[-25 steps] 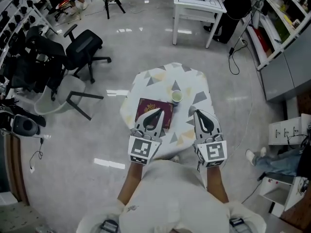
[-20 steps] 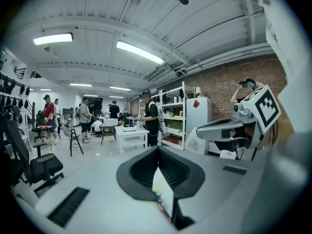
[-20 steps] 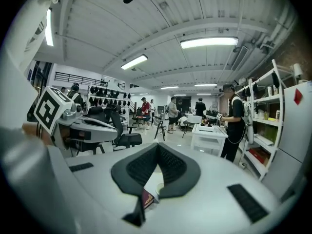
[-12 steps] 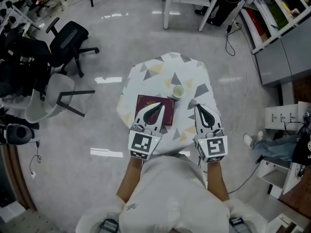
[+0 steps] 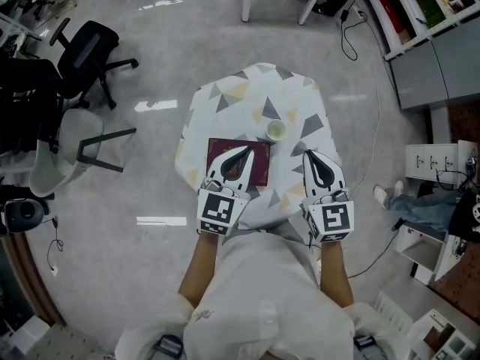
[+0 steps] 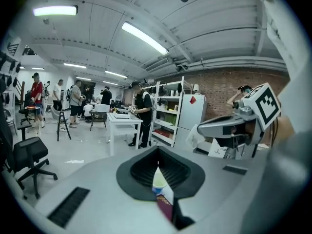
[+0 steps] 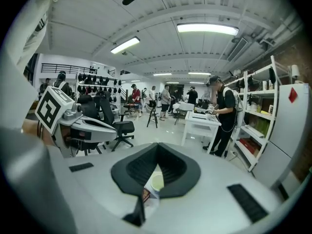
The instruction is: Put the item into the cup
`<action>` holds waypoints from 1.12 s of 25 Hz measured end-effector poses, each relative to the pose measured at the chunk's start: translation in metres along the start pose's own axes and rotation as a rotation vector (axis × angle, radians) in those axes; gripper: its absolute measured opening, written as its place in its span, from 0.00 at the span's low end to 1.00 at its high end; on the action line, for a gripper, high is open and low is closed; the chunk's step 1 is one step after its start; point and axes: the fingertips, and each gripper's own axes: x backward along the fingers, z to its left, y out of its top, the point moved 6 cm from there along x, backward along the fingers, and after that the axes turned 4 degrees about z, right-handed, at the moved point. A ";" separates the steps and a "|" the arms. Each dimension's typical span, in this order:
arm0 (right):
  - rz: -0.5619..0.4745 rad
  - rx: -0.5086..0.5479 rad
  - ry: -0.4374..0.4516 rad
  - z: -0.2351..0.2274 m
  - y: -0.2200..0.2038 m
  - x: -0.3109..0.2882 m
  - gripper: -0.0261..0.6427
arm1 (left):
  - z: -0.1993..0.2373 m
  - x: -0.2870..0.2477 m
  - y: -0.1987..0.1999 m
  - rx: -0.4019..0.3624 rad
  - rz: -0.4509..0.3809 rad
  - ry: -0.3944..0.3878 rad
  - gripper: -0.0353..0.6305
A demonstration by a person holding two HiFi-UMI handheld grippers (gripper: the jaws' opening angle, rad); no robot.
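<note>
Though both are made of smooth grey plastic with ribbed black inner faces and each carries a cube of square black-and-white markers, neither gripper holds anything. The left gripper [image 5: 244,154] has its jaws meeting at the tips with nothing between them. It sits over the near part of a flat, square maroon booklet [image 5: 259,169] that lies toward the table's near left edge; whether it touches the cover cannot be told. Just beyond the booklet's far right corner, close to the table's middle, stands a small round cup [image 5: 276,130], pale and open-topped. It is apart from both grippers and beyond their tips. The right gripper [image 5: 313,158], likewise closed on nothing, is over the near right edge, to the right of the booklet. The table [image 5: 247,103] has rounded corners and a white cloth printed with grey and yellow triangles. Around it lies a glossy grey floor [image 5: 165,66], with a black office chair [image 5: 86,47] at the left and shelving [image 5: 420,6] at the right.
</note>
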 end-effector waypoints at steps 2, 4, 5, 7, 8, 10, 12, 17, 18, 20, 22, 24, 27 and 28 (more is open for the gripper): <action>0.006 -0.003 0.001 -0.002 -0.003 -0.005 0.05 | 0.001 -0.006 -0.003 0.006 0.007 -0.006 0.07; 0.011 -0.006 0.005 -0.004 -0.005 -0.010 0.05 | 0.002 -0.011 -0.005 0.008 0.014 -0.008 0.07; 0.013 -0.007 0.008 -0.005 -0.006 -0.013 0.05 | 0.002 -0.013 -0.006 0.009 0.018 -0.007 0.07; 0.016 -0.011 0.017 -0.008 -0.008 -0.018 0.05 | 0.003 -0.017 -0.009 0.012 0.026 0.000 0.07; 0.018 -0.014 0.023 -0.009 -0.010 -0.021 0.05 | 0.004 -0.018 -0.011 0.014 0.030 0.005 0.07; 0.023 -0.017 0.040 -0.011 -0.013 -0.026 0.05 | 0.004 -0.021 -0.014 0.018 0.039 0.019 0.07; 0.027 -0.021 0.062 -0.014 -0.017 -0.032 0.05 | 0.004 -0.024 -0.016 0.021 0.048 0.034 0.07; 0.034 -0.034 0.122 -0.020 -0.023 -0.048 0.05 | 0.004 -0.033 -0.020 0.026 0.074 0.075 0.07; 0.035 -0.033 0.133 -0.022 -0.024 -0.050 0.05 | 0.004 -0.035 -0.020 0.029 0.079 0.082 0.07; 0.034 -0.027 0.154 -0.026 -0.025 -0.054 0.05 | 0.002 -0.040 -0.022 0.033 0.091 0.095 0.07; 0.042 -0.032 0.171 -0.032 -0.029 -0.058 0.05 | -0.001 -0.046 -0.024 0.037 0.103 0.104 0.07; 0.060 -0.046 0.183 -0.037 -0.038 -0.062 0.05 | -0.003 -0.052 -0.026 0.039 0.114 0.111 0.07; 0.076 -0.053 0.201 -0.044 -0.046 -0.068 0.05 | -0.005 -0.060 -0.031 0.046 0.127 0.121 0.07; 0.081 -0.054 0.207 -0.045 -0.049 -0.070 0.05 | -0.006 -0.063 -0.033 0.051 0.131 0.125 0.07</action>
